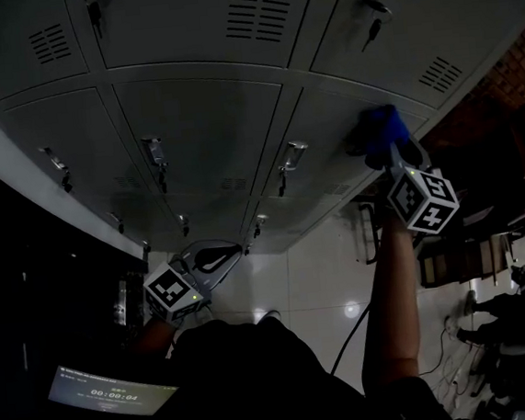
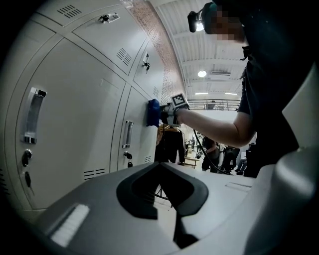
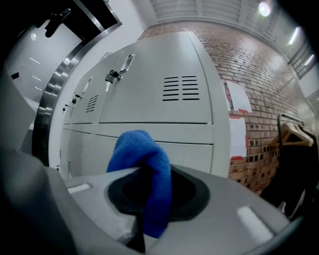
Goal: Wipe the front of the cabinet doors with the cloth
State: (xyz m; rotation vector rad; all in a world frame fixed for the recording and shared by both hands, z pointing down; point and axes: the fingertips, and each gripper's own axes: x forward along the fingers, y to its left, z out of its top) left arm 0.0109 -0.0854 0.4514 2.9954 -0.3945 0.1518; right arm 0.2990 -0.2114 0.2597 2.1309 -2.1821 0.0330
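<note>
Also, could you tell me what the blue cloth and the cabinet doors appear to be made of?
The cloth looks like fleece or microfibre: a fuzzy, matte nap that folds softly. The cabinet doors look like painted sheet metal, light grey with a satin sheen; the punched vent slots suggest that, though the look alone doesn't settle it.

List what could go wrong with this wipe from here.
The cloth sits in the right gripper by one pinched fold, so dragging it across the door may pull it loose. A sweep toward the handle could snag the cloth on the key hanging below it.
</note>
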